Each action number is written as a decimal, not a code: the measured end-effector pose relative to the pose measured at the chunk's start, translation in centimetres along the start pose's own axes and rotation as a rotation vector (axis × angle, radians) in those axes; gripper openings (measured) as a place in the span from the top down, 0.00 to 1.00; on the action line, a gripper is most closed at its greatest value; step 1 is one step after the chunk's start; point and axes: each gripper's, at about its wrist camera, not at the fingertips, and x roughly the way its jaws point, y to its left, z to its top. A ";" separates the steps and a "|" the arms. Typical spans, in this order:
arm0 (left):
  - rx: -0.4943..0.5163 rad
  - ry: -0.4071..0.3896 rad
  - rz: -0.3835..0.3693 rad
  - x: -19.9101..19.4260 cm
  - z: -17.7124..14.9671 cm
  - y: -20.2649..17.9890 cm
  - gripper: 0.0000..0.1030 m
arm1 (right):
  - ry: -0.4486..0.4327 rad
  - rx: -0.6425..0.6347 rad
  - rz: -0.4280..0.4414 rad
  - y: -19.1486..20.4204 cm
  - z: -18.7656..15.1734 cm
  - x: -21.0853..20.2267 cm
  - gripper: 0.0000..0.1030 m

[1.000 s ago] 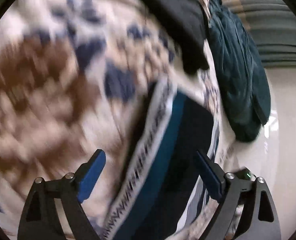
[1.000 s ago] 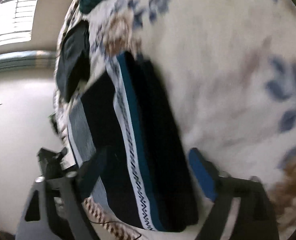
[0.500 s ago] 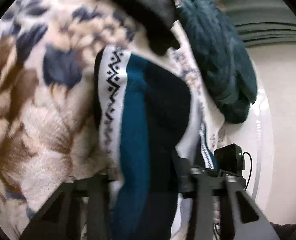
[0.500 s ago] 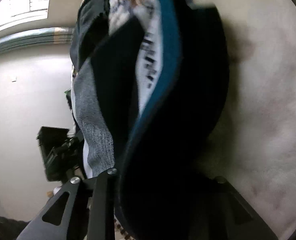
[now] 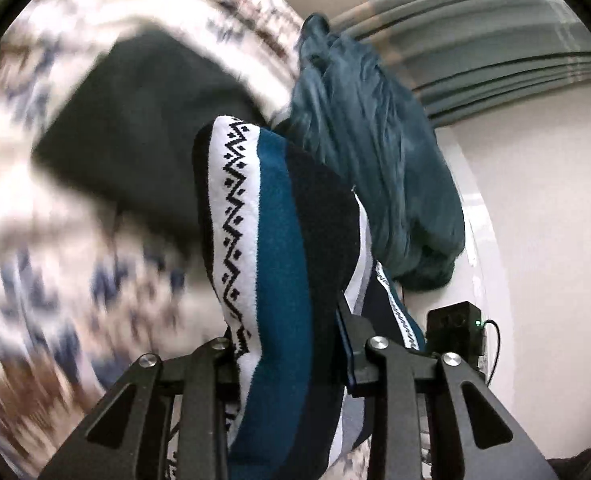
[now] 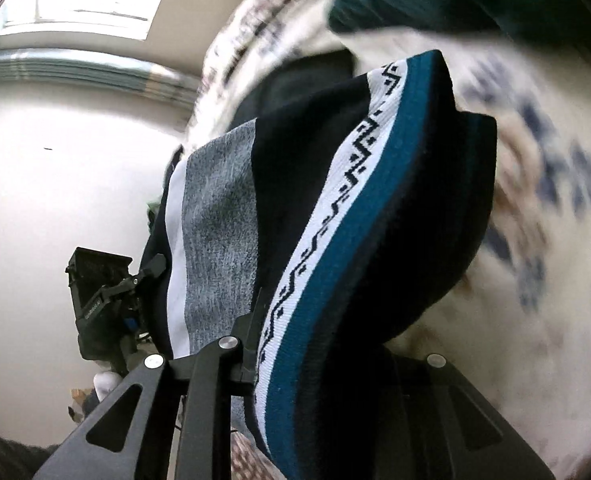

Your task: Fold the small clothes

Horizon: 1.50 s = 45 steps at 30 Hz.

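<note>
You are clamping both the left gripper and right gripper on the striped knit garment, lifting it off the floral blanket; folding is barely starting

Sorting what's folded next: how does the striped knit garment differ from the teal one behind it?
The striped garment has navy, teal and white zigzag bands and is pinched in the left tongs and right tongs. The teal garment is plain, crumpled and ungripped. Both are soft fabric.

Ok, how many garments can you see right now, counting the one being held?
3: the striped knit garment clamped in both grippers, a black garment behind it on the floral blanket, and a teal garment at the blanket's edge. Others may be hidden.
</note>
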 end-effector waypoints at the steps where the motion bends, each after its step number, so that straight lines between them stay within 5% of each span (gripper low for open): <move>1: 0.016 -0.012 0.003 -0.3 2.1 -0.2 0.74 | -0.009 -0.008 0.003 0.9 1.0 0.4 0.78; 9: 0.089 -0.021 0.125 1.4 16.7 4.8 0.73 | -0.056 -0.022 -0.021 3.6 12.5 10.5 0.78; 13: 0.067 0.077 0.264 5.4 19.1 10.7 0.67 | -0.034 0.012 -0.071 2.1 14.7 15.7 0.78; 16: 0.032 0.089 0.293 6.2 18.8 13.9 0.50 | -0.020 0.020 -0.168 1.2 14.8 17.1 0.63; 18: 0.018 0.061 0.260 5.7 18.3 14.2 0.49 | -0.034 0.023 -0.256 1.1 14.3 16.2 0.27; 19: 0.014 0.058 0.264 5.5 18.0 14.0 0.48 | -0.060 0.003 -0.320 0.8 13.7 14.8 0.24; 21: 0.024 0.043 0.306 4.9 16.9 13.1 0.42 | -0.081 -0.041 -0.418 0.8 12.5 13.2 0.24; 23: 0.055 0.019 0.375 4.6 16.4 11.8 0.17 | -0.056 -0.068 -0.500 0.0 10.8 12.1 0.24; 25: 0.092 0.000 0.434 4.3 15.5 10.9 0.05 | -0.022 -0.083 -0.573 -0.6 9.4 11.9 0.24; 28: 0.165 -0.041 0.539 3.8 14.2 9.3 0.04 | -0.060 -0.090 -0.654 0.1 8.9 11.3 0.19; 30: 0.199 -0.057 0.615 3.8 13.1 8.2 0.04 | -0.107 -0.108 -0.722 2.0 8.2 10.4 0.00; 34: 0.275 -0.130 0.812 3.0 9.9 5.5 0.04 | -0.219 -0.198 -0.855 6.9 5.7 9.4 0.00; 40: 0.315 -0.129 0.810 0.5 5.6 2.0 0.04 | -0.319 -0.288 -0.984 13.1 0.5 5.3 0.00; 45: 0.345 -0.152 0.816 -2.9 3.0 -2.1 0.04 | -0.352 -0.261 -0.978 17.6 -2.9 1.0 0.00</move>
